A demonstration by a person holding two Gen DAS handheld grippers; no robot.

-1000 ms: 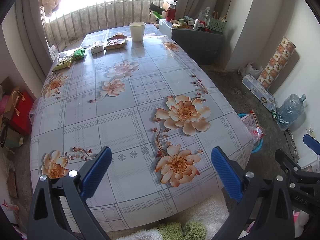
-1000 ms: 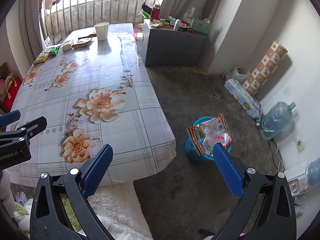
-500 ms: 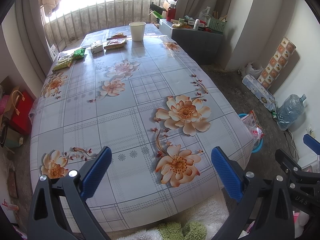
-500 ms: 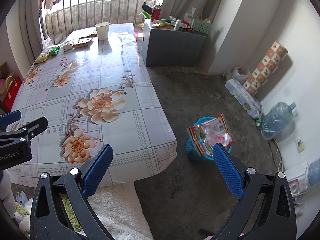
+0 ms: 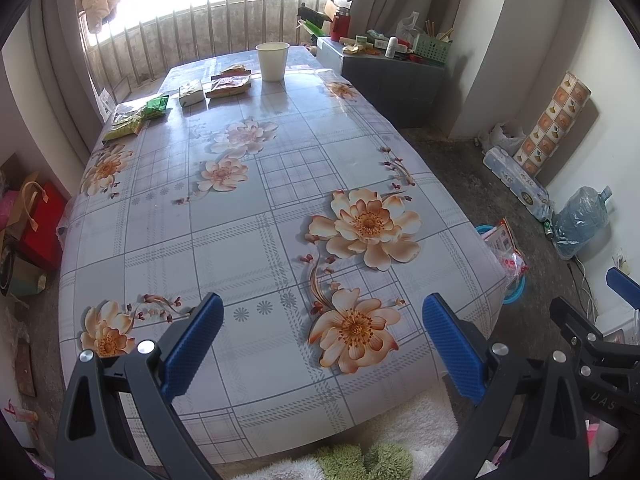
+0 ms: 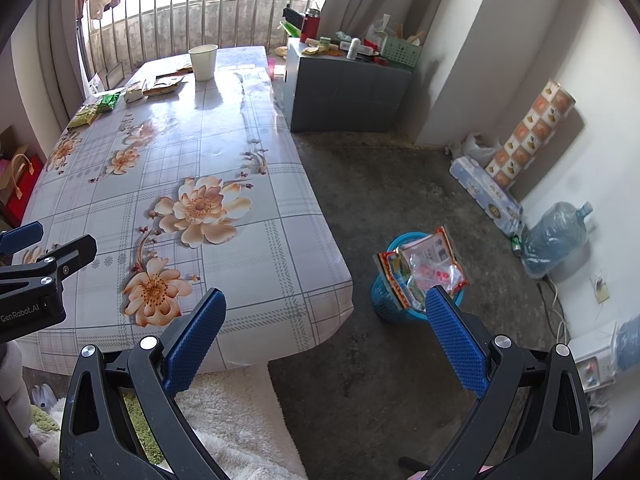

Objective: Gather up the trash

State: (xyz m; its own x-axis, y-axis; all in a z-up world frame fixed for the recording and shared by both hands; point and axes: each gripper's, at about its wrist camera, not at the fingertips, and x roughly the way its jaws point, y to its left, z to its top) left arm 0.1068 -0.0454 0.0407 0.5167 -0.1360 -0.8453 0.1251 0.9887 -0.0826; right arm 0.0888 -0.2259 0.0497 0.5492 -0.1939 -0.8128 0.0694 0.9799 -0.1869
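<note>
Bright daylight floods through the barred window [image 5: 224,20] at the upper left. A floral-patterned tabletop [image 5: 256,208] fills the centre, a grey cabinet [image 6: 344,92] stands against white walls, and bare concrete floor [image 6: 384,184] spreads right.

"GenRobot.AI" on left tool [image 6: 24,240]

A long table [image 5: 224,248] covered with a glossy grey checked cloth printed with peach flowers is filling the left wrist view. At its 12 o'clock end a white paper cup [image 5: 272,61] is standing upright. Toward 11 o'clock, an orange snack packet [image 5: 229,85], a pale crumpled wrapper [image 5: 191,94], a green foil packet [image 5: 156,106] and a yellow-green packet [image 5: 123,128] are lying in a loose row.
</note>
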